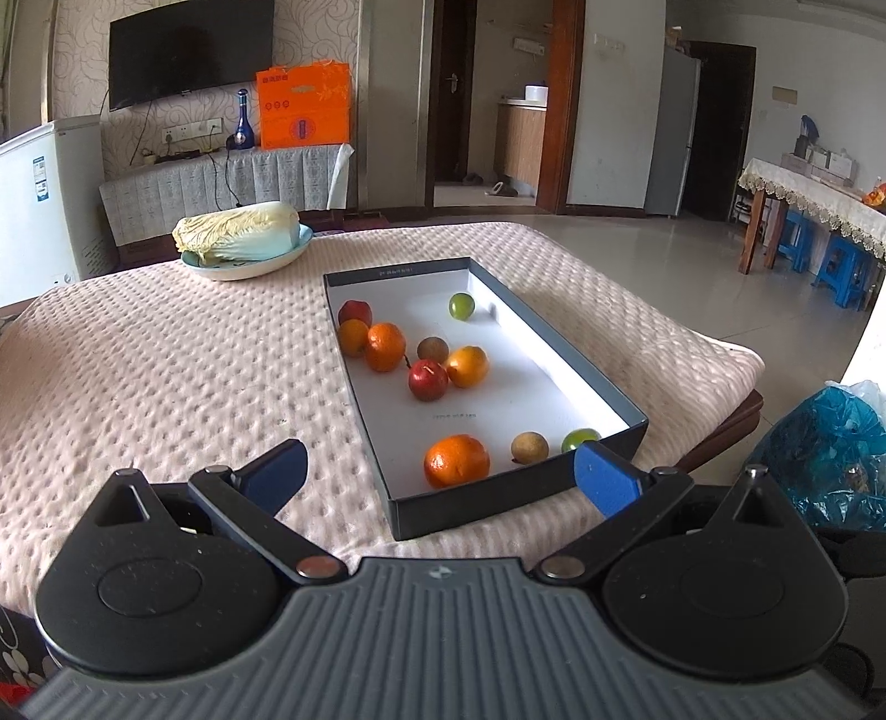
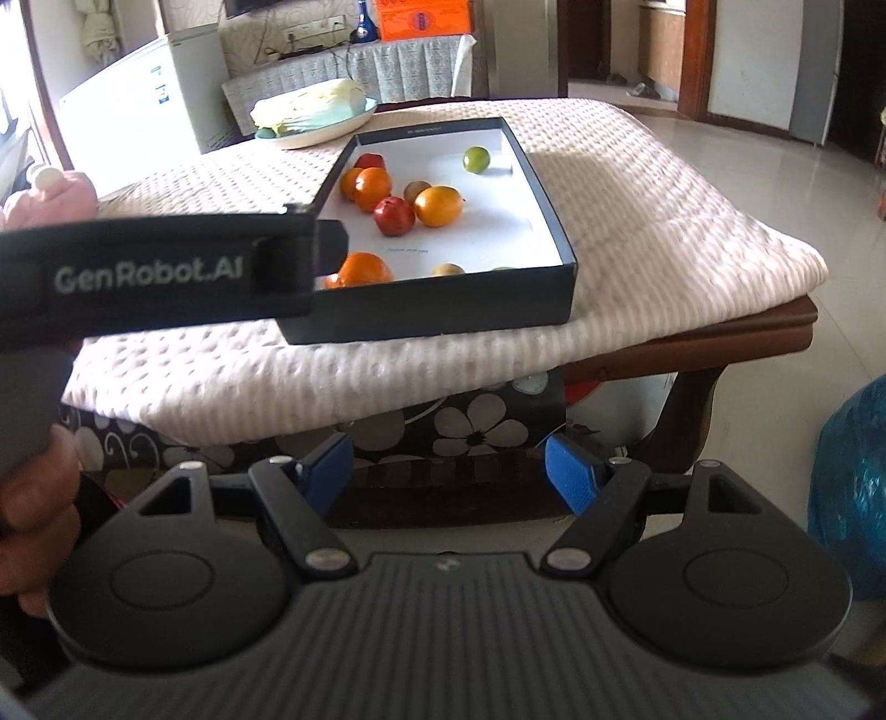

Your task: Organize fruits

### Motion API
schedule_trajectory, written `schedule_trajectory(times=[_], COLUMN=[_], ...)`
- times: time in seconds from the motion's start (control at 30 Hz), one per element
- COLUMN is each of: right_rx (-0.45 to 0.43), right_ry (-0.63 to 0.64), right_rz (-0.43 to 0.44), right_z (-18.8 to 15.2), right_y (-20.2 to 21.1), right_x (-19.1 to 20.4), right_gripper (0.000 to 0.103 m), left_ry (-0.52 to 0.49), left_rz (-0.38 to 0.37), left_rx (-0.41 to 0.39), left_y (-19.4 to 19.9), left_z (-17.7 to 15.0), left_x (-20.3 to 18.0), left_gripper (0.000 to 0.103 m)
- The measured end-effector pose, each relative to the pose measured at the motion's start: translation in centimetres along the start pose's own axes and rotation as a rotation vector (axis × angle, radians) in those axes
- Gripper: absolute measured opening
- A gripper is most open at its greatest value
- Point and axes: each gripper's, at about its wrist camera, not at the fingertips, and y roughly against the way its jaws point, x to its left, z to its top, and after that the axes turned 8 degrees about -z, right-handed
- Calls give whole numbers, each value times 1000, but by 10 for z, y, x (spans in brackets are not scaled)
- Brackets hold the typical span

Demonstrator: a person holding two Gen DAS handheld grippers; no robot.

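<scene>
Both your tools, left tool (image 1: pixel 441 473) and right tool (image 2: pixel 448 473), are spread wide, holding nothing. All the fruit sits loose in the box (image 1: pixel 515 501), kinds mixed. Sorting could be pending or done; can't tell.

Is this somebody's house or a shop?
Most likely a home's living room: a wall television, a small fridge, and a cabbage on a plate near the box of fruits.

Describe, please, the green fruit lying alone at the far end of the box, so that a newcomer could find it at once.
On the table's pink quilted cover lies a shallow dark box with a white floor, holding small fruits. Look to its far end, toward the plate of cabbage: the green fruit sits there by itself near the right wall. Unlike the other green one, tucked in the near corner beside a brown fruit, nothing touches it.
</scene>
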Motion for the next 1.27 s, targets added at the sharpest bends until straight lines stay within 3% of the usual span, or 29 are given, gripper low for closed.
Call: schedule_trajectory(times=[0.93,1.13,1.27], right_rx=[13,16,11], right_ry=[6,-3,-6], right_rz=[1,-10,-7], right_z=[-1,0,-1], right_y=[-2,-3,-2], right_x=[-1,-2,-2], right_gripper=[79,79,79], left_ry=[6,-46,-30], left_rz=[19,16,-30], left_rx=[19,20,-3], left_y=[-4,-2,4], left_z=[2,-2,0], left_x=[1,-5,-2], left_gripper=[103,103,103])
